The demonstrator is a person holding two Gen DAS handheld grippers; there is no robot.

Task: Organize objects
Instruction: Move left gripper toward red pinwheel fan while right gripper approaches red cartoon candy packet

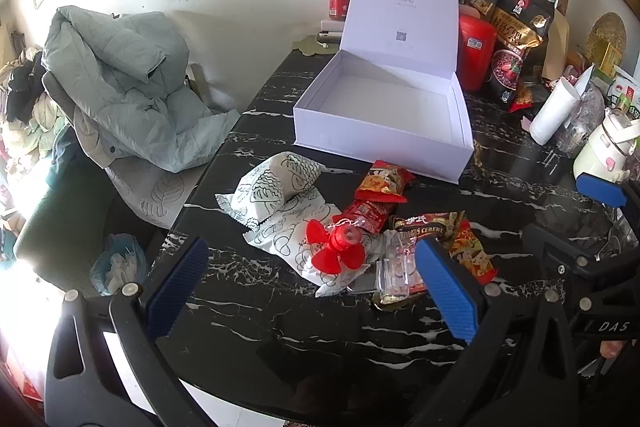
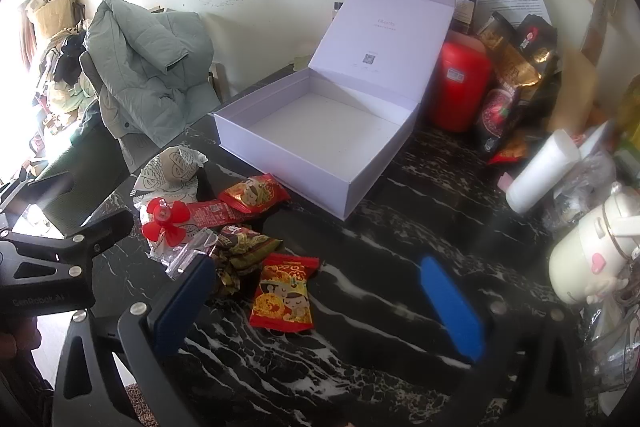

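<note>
1. Jacket (image 1: pixel 124 87) is seen draped over a chair beyond the counter's (image 1: pixel 280 307) left edge.
2. Patterned white packets (image 1: pixel 276 195) and a red fan (image 1: pixel 338 247) are heaped near the front left edge, with red snack packets (image 1: pixel 384 181) just beside them.
3. White box (image 1: pixel 384 115), lid raised, is placed mid-counter and seen empty.
4. Left gripper (image 1: pixel 316 287) and right gripper (image 2: pixel 320 311) are held above the counter, fingers spread wide, nothing gripped.
</note>
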